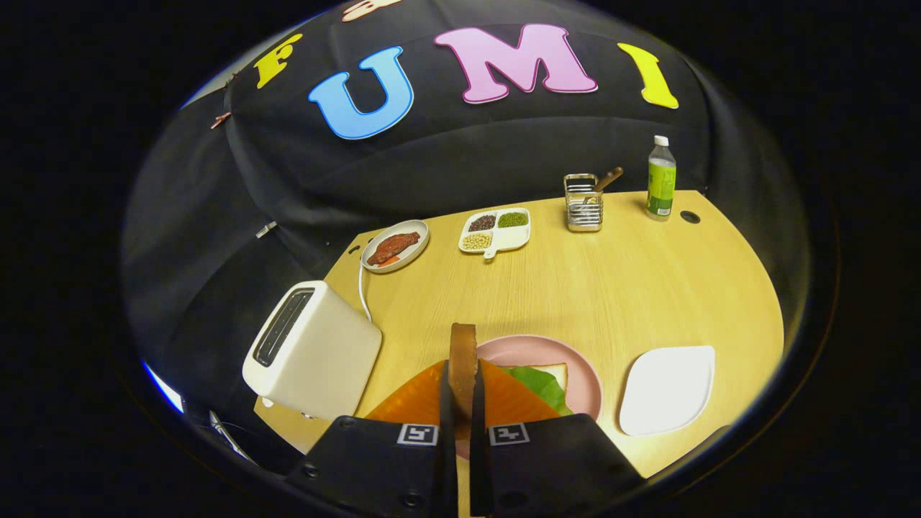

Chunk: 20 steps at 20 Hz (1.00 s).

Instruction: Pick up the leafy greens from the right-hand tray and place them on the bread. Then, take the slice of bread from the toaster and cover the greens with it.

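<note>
Claw [463, 403] tight on seemingly upright bread slice [463, 360]

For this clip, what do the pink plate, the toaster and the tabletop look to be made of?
Pink plate: likely matte plastic or melamine, with flat, even colour. Toaster: smooth white casing, plastic or painted metal, soft sheen. Tabletop: pale wood or laminate, fine grain lines. The tool is shut on the bread slice.

wooden table [611, 288] carries toaster [313, 352], pink plate [575, 367], white tray [668, 390], bottle [660, 178].
</note>
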{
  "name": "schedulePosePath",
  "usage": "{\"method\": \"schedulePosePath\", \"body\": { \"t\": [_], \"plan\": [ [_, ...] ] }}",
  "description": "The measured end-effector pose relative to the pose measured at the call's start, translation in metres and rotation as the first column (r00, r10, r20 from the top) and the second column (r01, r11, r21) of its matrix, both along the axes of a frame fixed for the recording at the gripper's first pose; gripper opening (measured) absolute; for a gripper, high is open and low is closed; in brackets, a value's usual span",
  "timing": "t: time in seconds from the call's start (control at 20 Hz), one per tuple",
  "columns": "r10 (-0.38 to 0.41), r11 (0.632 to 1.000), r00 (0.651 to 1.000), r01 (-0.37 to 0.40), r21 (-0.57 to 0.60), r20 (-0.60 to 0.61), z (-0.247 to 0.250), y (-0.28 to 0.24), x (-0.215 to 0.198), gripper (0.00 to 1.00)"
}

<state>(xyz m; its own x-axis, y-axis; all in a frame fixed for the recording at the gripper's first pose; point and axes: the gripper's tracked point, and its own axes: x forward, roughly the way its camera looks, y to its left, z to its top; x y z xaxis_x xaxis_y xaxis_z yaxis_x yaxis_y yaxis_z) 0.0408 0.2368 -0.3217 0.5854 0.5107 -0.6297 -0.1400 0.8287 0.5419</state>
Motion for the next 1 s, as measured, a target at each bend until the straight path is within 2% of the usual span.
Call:
{"method": "schedulePosePath", "body": {
  "t": [0.15,0.25,0.55,0.75,0.8,0.85,0.9,1.0],
  "plan": [
    [-0.041,0.999,0.996,0.041,-0.002,-0.080,-0.033,-0.008,-0.003,0.11],
    [-0.072,0.996,0.994,0.067,-0.063,-0.079,-0.052,-0.025,0.005,0.11],
    [-0.032,0.981,0.994,0.011,-0.194,-0.107,-0.090,-0.045,0.001,0.11],
    [0.008,0.958,0.995,-0.035,-0.285,-0.097,-0.105,-0.049,-0.002,0.16],
    [0.022,0.948,0.995,-0.050,-0.313,-0.094,-0.107,-0.050,-0.002,0.21],
    [0.027,0.935,0.996,-0.056,-0.350,-0.087,-0.110,-0.053,-0.001,0.21],
    [0.035,0.923,0.996,-0.064,-0.379,-0.083,-0.114,-0.056,0.001,0.33],
    [0.052,0.896,0.994,-0.090,-0.435,-0.098,-0.118,-0.062,-0.001,0.49]
  ]
}}
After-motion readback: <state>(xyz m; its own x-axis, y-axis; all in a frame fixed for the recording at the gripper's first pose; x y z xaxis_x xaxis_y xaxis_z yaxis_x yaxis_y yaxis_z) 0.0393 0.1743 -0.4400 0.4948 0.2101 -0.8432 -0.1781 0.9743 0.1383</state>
